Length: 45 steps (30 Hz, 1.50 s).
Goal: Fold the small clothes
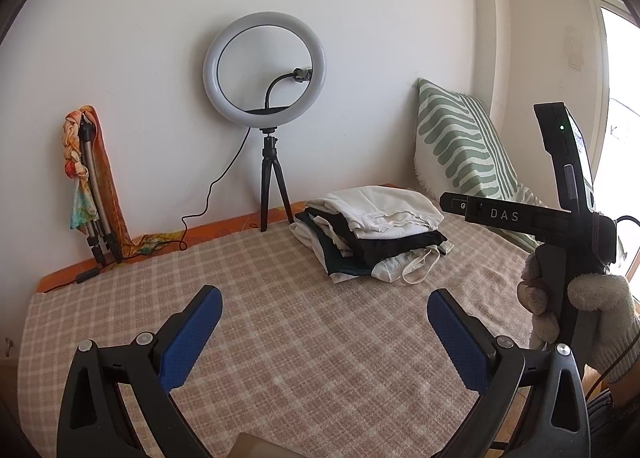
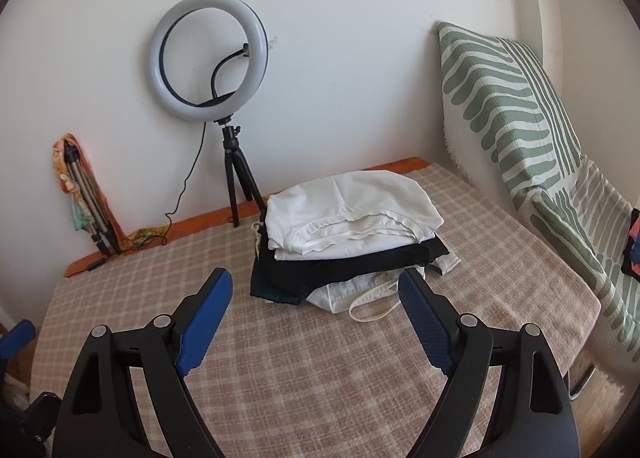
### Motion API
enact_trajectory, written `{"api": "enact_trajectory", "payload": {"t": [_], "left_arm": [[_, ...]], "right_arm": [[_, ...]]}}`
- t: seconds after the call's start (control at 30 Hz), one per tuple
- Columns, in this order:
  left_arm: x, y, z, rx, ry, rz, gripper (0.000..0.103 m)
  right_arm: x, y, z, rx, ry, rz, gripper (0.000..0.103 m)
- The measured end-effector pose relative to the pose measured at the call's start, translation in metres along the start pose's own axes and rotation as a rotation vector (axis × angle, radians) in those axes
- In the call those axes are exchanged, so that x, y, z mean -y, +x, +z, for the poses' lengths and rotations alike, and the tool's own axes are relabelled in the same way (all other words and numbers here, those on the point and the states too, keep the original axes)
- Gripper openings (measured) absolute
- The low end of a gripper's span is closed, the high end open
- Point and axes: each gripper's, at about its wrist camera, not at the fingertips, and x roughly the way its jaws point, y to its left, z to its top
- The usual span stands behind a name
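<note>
A stack of folded small clothes (image 1: pixel 372 234), white and black layers, lies on the checked cloth of the table (image 1: pixel 280 338). It also shows in the right wrist view (image 2: pixel 348 242), with a white top piece and a loose strap at the front. My left gripper (image 1: pixel 325 308) is open and empty, held above the cloth in front of the stack. My right gripper (image 2: pixel 316 290) is open and empty, its fingertips just short of the stack's front edge. The right gripper's body, held by a gloved hand (image 1: pixel 600 314), shows at the right of the left wrist view.
A ring light on a small tripod (image 1: pixel 266 97) stands at the back against the wall, its cable trailing left. A folded tripod with a coloured scarf (image 1: pixel 88 185) leans at the back left. A green striped cushion (image 2: pixel 504 105) stands at the right.
</note>
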Motion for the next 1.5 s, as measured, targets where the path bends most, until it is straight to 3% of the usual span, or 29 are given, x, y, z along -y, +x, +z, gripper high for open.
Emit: {"api": "enact_trajectory", "payload": {"t": [0.23,1.0,1.5], "left_arm": [[0.0,0.0,0.0,-0.001,-0.009,0.004,0.103],[0.01,-0.006,-0.005,-0.006,0.031,0.014,0.103],[0.013,-0.002,-0.007,-0.025,0.029,0.021,0.103]], "right_arm": [[-0.003,0.007,-0.003,0.013,-0.03,-0.033,0.085],[0.016,0.016,-0.005,-0.01,0.065,-0.047,0.085],[0.016,0.02,-0.007,-0.031,0.059,-0.037,0.085]]}}
